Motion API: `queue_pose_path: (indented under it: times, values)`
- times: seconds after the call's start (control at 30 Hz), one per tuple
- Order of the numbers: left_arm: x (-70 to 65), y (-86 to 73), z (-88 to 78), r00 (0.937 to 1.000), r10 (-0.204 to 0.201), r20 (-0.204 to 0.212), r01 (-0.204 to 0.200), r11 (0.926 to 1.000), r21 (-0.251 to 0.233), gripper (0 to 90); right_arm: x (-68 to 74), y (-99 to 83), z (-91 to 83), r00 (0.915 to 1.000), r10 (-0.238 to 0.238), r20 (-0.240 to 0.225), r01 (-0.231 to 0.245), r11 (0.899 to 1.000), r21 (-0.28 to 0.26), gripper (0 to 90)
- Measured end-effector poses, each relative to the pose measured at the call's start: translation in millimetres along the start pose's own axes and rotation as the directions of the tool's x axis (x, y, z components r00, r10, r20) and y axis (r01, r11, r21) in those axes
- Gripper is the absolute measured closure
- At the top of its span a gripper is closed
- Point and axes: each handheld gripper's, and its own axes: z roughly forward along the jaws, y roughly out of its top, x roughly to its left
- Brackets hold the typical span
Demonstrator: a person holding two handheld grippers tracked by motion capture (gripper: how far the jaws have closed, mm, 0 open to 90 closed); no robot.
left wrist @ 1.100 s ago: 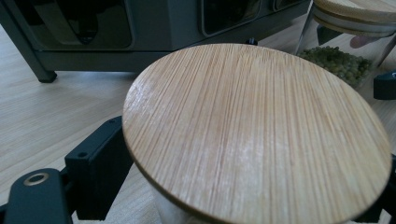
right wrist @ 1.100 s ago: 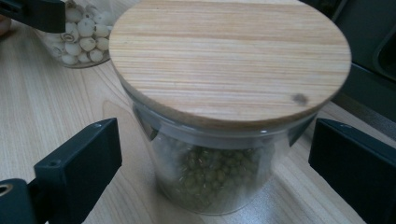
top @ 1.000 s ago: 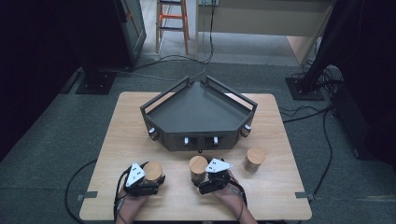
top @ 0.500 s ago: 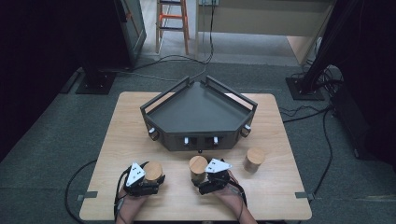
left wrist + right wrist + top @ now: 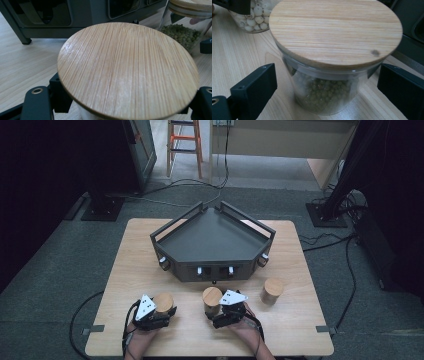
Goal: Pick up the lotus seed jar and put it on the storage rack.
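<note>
A glass jar with a round bamboo lid (image 5: 127, 67) sits at the table's front left (image 5: 163, 302); white seeds show inside it (image 5: 254, 17). My left gripper (image 5: 159, 315) has just been closing, and its jaws now hug this jar under the lid (image 5: 122, 100). A second lidded jar (image 5: 334, 32) holds green beans and stands in the front middle (image 5: 212, 296). My right gripper (image 5: 327, 87) straddles it, open, with gaps on both sides (image 5: 220, 312).
A third bamboo-lidded jar (image 5: 273, 289) stands to the right of my right hand. A dark angular tray (image 5: 212, 242) with raised rails occupies the table's far half, its front wall (image 5: 82, 22) just behind the jars. Cables trail off the table's near edge.
</note>
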Motion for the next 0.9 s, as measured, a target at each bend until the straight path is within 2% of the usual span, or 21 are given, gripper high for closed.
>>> queue_pose_path:
  times: [0.6, 0.9]
  values:
    - [-2.0, -1.3, -0.8, 0.9998, -0.009, -0.015, 0.009, 0.9999, -0.007, 25.0, 0.4, 1.0, 0.4, 1.0, 0.001, 0.002, -0.001, 1.0, 0.006, 2.3]
    - [-4.5, -1.7, -2.5, 0.9996, -0.002, -0.027, 0.001, 1.0, -0.01, 25.1, 1.0, 1.4, 0.8, 1.0, -0.003, 0.004, 0.003, 1.0, 0.007, 2.3]
